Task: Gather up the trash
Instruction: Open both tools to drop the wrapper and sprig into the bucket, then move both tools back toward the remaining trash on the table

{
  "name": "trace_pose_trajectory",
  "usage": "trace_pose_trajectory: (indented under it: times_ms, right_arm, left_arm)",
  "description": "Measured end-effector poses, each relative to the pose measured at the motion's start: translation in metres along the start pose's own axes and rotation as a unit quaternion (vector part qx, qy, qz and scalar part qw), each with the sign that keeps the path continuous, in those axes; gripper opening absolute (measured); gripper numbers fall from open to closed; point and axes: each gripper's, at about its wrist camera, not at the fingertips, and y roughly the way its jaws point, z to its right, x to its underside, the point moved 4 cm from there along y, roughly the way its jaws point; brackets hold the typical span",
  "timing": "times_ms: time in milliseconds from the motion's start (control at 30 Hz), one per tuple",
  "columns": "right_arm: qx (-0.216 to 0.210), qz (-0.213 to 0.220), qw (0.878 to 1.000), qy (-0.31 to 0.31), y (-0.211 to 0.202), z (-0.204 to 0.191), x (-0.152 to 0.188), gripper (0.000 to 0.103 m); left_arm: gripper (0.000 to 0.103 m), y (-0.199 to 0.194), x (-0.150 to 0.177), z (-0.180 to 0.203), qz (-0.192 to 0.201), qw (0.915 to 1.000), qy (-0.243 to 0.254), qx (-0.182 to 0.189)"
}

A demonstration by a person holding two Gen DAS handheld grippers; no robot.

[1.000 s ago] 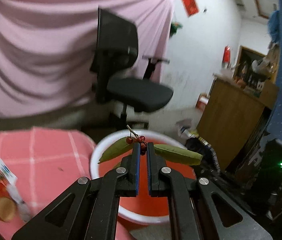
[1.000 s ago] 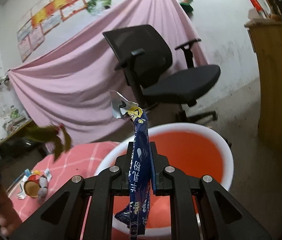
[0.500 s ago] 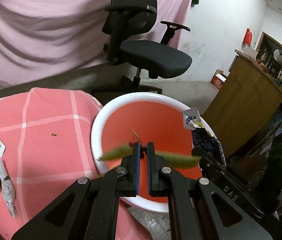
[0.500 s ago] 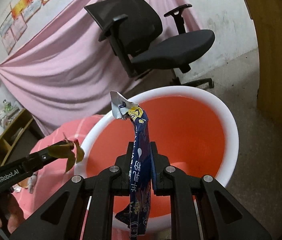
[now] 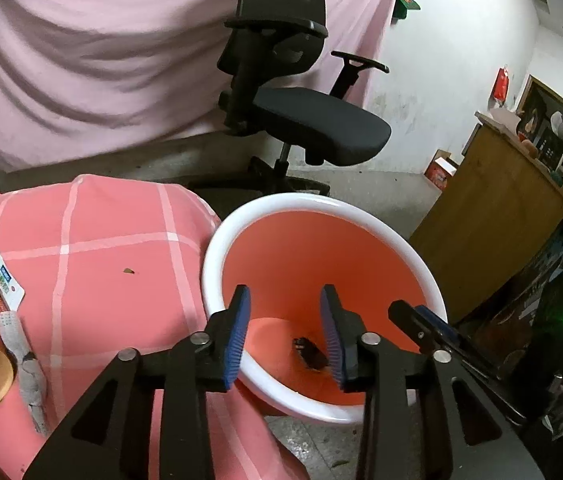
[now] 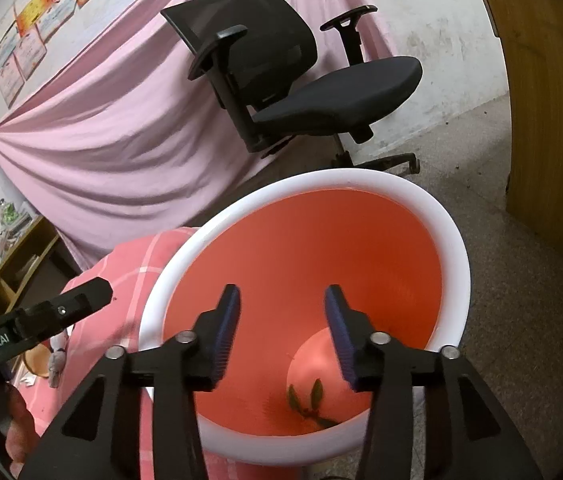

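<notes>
- Left gripper: jaws have just been opening, nothing between them, above the bin.
- Right gripper: jaws likewise have just been opening, empty, over the same bin.
- Leafy twig lies on the bin floor, at 6 o'clock.
- A dark wrapper lies there too.
- More litter sits on the pink cloth, at 9 o'clock.

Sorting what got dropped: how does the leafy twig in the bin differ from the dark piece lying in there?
The leafy twig is green, with thin leaves spread from a stem; the dark piece is blackish and compact. Only the right wrist view shows the twig and only the left wrist view the piece, too small to identify. Both lie loose on the bottom of the orange bin, gripped by nothing.
</notes>
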Motion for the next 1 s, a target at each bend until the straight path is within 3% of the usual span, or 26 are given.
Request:
trace_pose_trajectory:
  times_ms: [233,300,467,533,633,700,1000]
  right_arm:
    - [0.005,0.031,0.999,-0.015,-0.010,-0.007,-0.007,0.058]
    - [0.004,0.047,0.999,-0.020,-0.015,-0.013,-0.010,0.077]
    - [-0.004,0.098,0.994,-0.041,-0.033,-0.035,-0.020,0.083]
    - [-0.008,0.123,0.991,-0.047,-0.041,-0.044,-0.023,0.088]
    - [-0.019,0.166,0.984,-0.058,-0.056,-0.059,-0.028,0.103]
    - [-0.022,0.190,0.979,-0.067,-0.063,-0.069,-0.030,0.103]
    - [-0.058,0.263,0.957,-0.105,-0.084,-0.124,-0.026,0.103]
  left_arm:
    - [0.047,-0.026,-0.005,-0.014,0.047,0.9987,-0.015,-0.007]
    - [0.050,-0.035,-0.006,-0.018,0.063,0.9978,-0.015,-0.012]
    - [0.067,-0.063,-0.004,-0.028,0.109,0.9936,-0.013,-0.028]
    - [0.082,-0.078,-0.003,-0.033,0.131,0.9906,-0.010,-0.036]
    - [0.095,-0.101,-0.002,-0.040,0.177,0.9826,-0.006,-0.055]
    - [0.101,-0.118,0.002,-0.047,0.207,0.9756,-0.009,-0.071]
    - [0.101,-0.179,0.022,-0.094,0.284,0.9504,-0.024,-0.125]
